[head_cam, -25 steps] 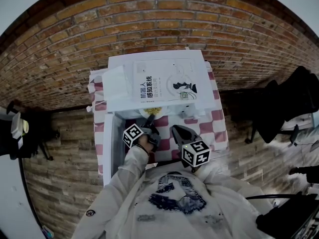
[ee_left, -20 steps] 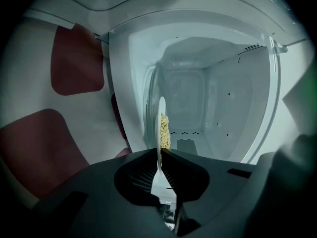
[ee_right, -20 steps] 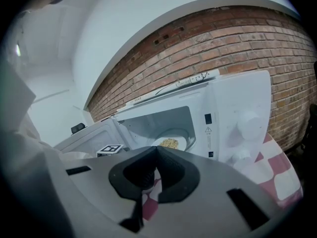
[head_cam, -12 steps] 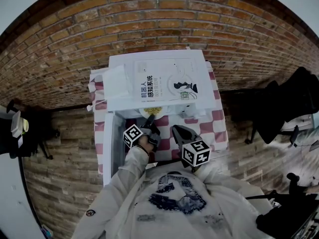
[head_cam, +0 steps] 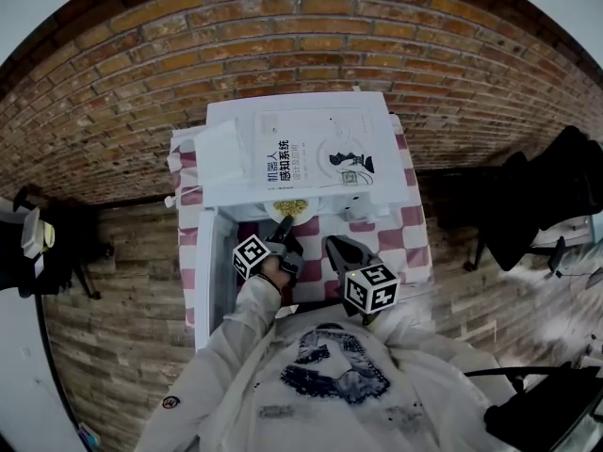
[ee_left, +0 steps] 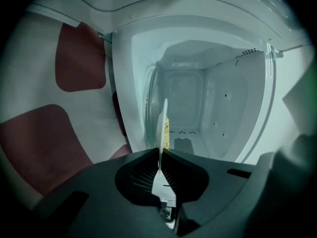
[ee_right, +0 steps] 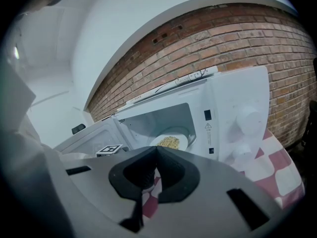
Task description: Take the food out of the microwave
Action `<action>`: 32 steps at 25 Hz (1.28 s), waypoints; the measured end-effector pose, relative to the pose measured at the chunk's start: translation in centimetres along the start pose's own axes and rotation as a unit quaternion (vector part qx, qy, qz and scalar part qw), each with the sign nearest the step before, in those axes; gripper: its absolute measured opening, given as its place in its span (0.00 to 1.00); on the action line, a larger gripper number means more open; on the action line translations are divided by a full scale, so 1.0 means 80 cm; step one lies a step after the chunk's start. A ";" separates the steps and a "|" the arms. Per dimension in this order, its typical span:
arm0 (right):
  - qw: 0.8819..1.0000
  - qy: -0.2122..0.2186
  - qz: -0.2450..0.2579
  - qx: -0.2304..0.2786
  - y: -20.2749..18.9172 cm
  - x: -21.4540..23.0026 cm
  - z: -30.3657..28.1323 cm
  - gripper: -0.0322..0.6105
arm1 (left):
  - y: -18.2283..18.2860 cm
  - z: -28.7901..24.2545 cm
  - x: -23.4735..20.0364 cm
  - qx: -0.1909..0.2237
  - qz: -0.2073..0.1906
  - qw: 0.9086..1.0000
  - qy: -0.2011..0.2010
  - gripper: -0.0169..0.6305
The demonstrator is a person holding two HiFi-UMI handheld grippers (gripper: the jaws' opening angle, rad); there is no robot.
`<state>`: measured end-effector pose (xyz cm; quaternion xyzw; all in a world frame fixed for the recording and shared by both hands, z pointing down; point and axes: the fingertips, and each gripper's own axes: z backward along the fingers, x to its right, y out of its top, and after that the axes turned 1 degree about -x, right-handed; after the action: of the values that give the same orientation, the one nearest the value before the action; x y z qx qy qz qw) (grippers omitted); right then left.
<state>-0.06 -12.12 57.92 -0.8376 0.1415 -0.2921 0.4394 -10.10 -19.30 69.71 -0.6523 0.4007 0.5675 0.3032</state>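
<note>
A white plate (head_cam: 290, 209) of yellow food (ee_right: 170, 142) sits at the mouth of the open white microwave (head_cam: 311, 149). My left gripper (head_cam: 283, 236) reaches level into the opening. In the left gripper view the plate (ee_left: 162, 125) stands edge on, with its rim between the jaws of the left gripper (ee_left: 160, 155). Those jaws have just been closing and now press on the rim. The food (ee_left: 167, 133) lies just past the fingertips. My right gripper (head_cam: 337, 250) hangs shut and empty in front of the microwave, apart from the plate, and its tips meet in the right gripper view (ee_right: 156, 149).
The microwave door (head_cam: 215, 271) stands open to the left, close beside my left arm. A large book (head_cam: 316, 153) and a white paper pad (head_cam: 219, 153) lie on top of the microwave. The red and white checked tablecloth (head_cam: 410, 243) covers the table, and a brick wall (head_cam: 301, 36) rises behind.
Both hands stay in place. The plate of food shows slightly more at the microwave's mouth than one second ago.
</note>
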 end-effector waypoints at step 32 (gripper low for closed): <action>1.000 0.002 -0.014 0.006 -0.021 -0.007 0.032 0.07 | -0.055 0.059 0.020 -0.012 -0.003 1.000 -0.010 0.06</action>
<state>1.00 -9.23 57.96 -0.8364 0.1289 -0.3009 0.4396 -8.61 -13.39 67.04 -0.6514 0.3892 0.5777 0.3009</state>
